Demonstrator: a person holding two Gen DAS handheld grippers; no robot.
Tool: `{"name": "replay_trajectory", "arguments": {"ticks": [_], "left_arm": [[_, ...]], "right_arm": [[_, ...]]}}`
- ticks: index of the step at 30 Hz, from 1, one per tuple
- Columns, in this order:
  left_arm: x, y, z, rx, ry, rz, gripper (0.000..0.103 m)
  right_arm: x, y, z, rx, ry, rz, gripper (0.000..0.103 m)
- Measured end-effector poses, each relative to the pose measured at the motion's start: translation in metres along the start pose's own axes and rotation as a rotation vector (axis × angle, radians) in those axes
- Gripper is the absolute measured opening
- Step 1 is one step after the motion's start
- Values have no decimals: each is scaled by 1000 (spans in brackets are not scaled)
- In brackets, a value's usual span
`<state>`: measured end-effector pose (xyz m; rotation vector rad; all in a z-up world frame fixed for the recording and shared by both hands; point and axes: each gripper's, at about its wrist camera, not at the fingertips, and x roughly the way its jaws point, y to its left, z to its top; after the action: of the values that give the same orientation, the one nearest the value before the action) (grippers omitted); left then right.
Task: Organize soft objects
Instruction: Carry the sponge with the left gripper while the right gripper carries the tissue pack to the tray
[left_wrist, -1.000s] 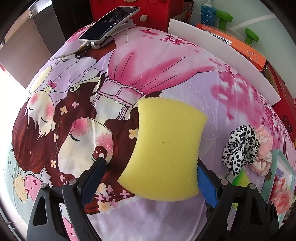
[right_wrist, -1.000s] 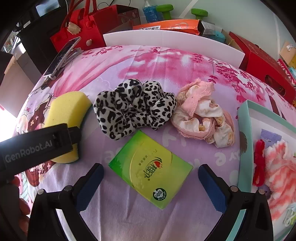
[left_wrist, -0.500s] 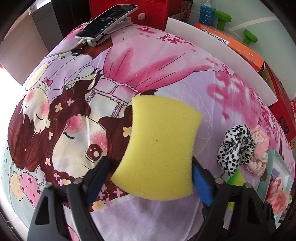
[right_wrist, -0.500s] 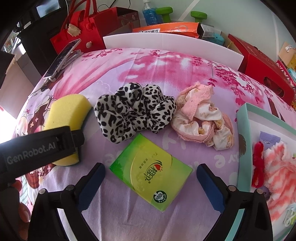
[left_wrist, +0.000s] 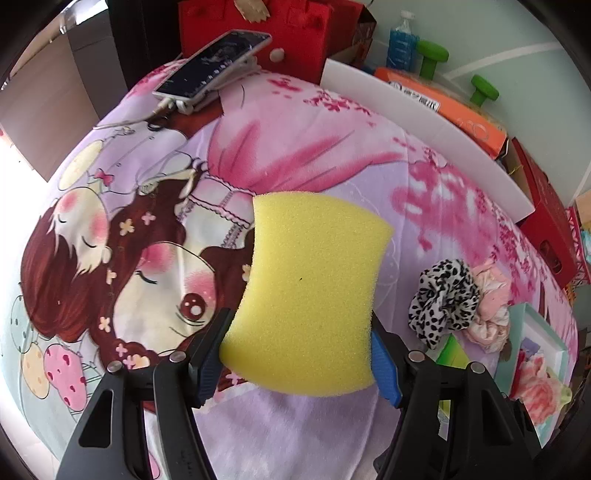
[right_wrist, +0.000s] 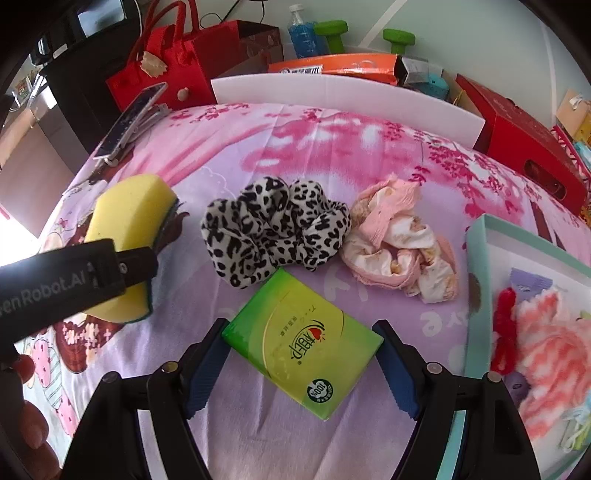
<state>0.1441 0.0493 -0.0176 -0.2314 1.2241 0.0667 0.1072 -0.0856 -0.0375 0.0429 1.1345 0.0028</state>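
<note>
My left gripper (left_wrist: 299, 362) is shut on a yellow sponge (left_wrist: 310, 291) and holds it above the printed pink bedspread (left_wrist: 295, 147); the sponge (right_wrist: 129, 236) also shows at the left of the right wrist view. My right gripper (right_wrist: 299, 365) is open, its fingers on either side of a green tissue pack (right_wrist: 303, 343) lying on the bedspread. Beyond the pack lie a leopard-print scrunchie (right_wrist: 273, 229) and a pink-and-white scrunchie (right_wrist: 399, 243). A teal-rimmed box (right_wrist: 476, 280) at the right holds pink fluffy items.
A phone on a clip stand (left_wrist: 210, 70) sits at the far left of the bed. A white foam board (right_wrist: 343, 96) borders the far edge. Red bags (right_wrist: 173, 70), an orange box (right_wrist: 332, 68), a red box (right_wrist: 524, 136) and green dumbbells (right_wrist: 332, 33) stand behind.
My left gripper closed on the sponge and raised it off the bedspread. My right gripper moved slightly forward, and its fingers now flank the green tissue pack more closely.
</note>
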Motion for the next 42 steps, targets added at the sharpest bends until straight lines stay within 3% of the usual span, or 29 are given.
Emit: {"name": "replay_trajectory", "arguments": {"ticks": [14, 25, 34, 42], "left_arm": [[-72, 1, -6, 17, -172, -41, 69], [-105, -27, -27, 128, -240, -83, 70], [-107, -77, -48, 258, -178, -226, 70], [-108, -139, -89, 434, -137, -281, 70]], "right_arm": [[-70, -21, 0, 62, -129, -11, 80], [-116, -87, -27, 224, -175, -81, 80], [-145, -180, -70, 448, -158, -266, 80], [-158, -232, -103, 580, -152, -295, 80]]}}
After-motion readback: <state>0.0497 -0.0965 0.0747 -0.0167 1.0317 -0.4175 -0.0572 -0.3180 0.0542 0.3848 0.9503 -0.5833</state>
